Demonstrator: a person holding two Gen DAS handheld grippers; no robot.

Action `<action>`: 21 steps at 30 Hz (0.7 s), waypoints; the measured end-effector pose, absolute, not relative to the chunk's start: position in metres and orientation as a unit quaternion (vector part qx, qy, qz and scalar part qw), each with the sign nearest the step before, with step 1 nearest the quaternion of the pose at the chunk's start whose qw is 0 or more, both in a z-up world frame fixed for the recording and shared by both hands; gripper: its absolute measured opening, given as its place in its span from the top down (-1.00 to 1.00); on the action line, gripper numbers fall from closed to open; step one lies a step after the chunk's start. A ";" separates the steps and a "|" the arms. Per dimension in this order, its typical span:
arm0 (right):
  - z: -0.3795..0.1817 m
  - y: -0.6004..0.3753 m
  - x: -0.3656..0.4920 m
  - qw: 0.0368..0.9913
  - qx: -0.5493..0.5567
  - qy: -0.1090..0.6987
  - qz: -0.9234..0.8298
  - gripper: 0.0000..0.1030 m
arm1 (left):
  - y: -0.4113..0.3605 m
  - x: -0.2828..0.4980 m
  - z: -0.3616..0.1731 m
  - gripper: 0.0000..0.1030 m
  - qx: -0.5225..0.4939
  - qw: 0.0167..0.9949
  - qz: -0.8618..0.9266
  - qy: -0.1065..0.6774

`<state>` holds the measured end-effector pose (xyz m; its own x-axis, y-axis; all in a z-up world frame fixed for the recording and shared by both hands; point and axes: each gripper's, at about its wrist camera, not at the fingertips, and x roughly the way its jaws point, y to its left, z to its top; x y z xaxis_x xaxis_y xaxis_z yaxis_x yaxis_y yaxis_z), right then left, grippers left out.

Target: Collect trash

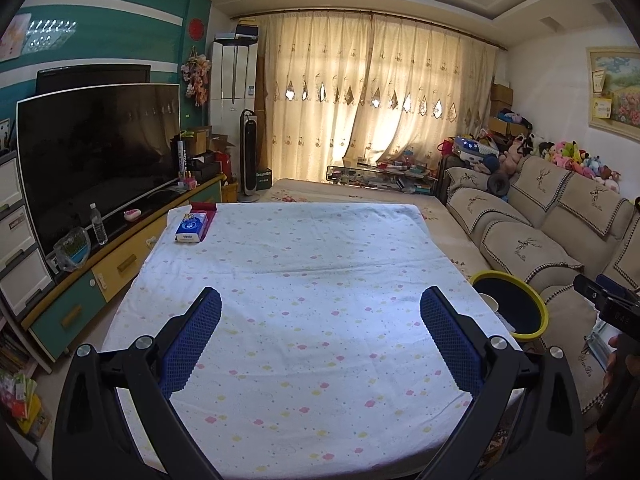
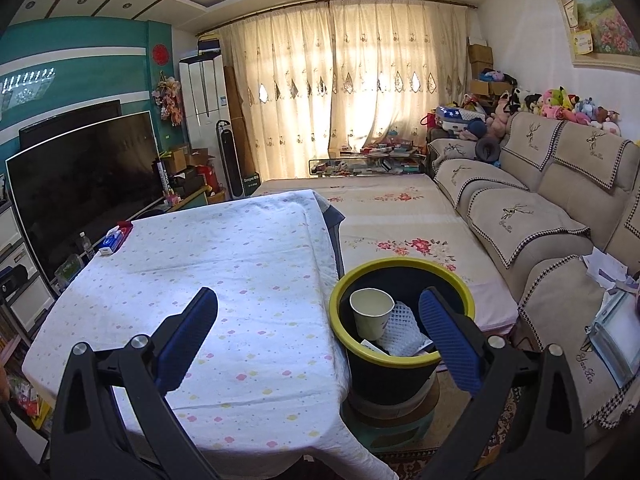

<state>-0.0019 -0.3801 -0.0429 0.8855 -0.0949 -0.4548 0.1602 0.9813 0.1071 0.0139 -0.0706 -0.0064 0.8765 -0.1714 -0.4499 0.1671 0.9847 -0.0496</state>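
Apparently the collecting is close to done, or between pieces: both pairs of fingers stand spread wide and hold nothing. Nearest in the right wrist view, the right gripper (image 2: pixel 318 312) hangs over the right edge of the worktop (image 2: pixel 224 264), which is draped in a white cloth with pink and yellow dots; its right finger (image 2: pixel 448 340) overlaps the rim of the round black bin with a yellow-green rim (image 2: pixel 464 292), its left finger stays above the cloth. The bin stands just beside that right edge, on a low stool. Inside it lie a white paper cup (image 2: pixel 372 316), tilted with its mouth up, a white foam net sleeve (image 2: pixel 402 328) touching it, and some paper below.

The left gripper (image 1: pixel 320 330) hovers over the near middle of the worktop, well apart from the bin, with bare cloth between its fingers. No loose trash shows on the cloth. Only a blue and white tissue pack (image 1: pixel 191 228), beside a red holder, rests at the far left corner. I judge the next move calls for finding any remaining piece, perhaps the crumpled papers (image 2: pixel 608 268) on the beige sofa, before closing on it.
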 end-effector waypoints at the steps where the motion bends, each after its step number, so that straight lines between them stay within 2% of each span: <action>1: -0.043 -0.380 -0.002 0.968 0.071 0.231 -0.065 -0.87 | -0.071 0.015 -0.007 -0.90 -0.005 0.969 -0.087 0.233; 21: -0.044 -0.378 0.003 0.968 0.070 0.232 -0.062 -0.86 | -0.073 0.018 -0.013 -0.90 -0.003 0.966 -0.090 0.240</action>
